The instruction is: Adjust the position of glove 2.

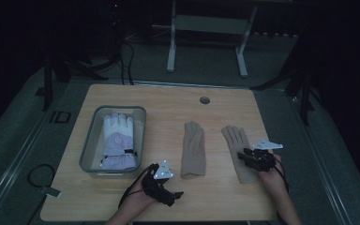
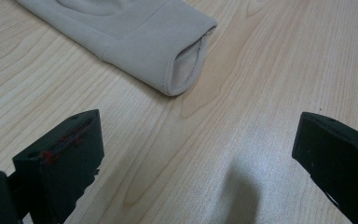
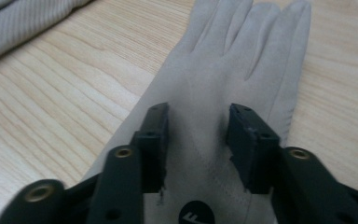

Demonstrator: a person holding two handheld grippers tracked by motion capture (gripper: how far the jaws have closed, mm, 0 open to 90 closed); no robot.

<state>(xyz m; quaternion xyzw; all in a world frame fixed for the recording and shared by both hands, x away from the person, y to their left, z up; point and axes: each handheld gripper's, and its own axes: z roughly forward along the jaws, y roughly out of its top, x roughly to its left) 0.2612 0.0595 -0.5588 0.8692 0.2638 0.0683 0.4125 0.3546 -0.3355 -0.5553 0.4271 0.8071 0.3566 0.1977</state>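
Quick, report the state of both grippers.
Left gripper: open wide, holding nothing.
Right gripper: jaws partly open, down over the right beige glove, grip not settled.

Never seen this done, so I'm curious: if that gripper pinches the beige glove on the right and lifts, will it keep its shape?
Probably not. The beige glove lies flat like thin, soft fabric, so it would likely droop from the right gripper. It looks light, and its matte surface seems unlikely to slip.

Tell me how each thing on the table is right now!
right beige glove: flat on the table, fingers pointing away, right gripper over its palm, jaws partly open.
middle beige glove: lying flat, cuff open, untouched.
purple and white glove: lying inside the tray.
grey tray: upright, holding one glove.
left gripper: jaws wide open above bare wood.
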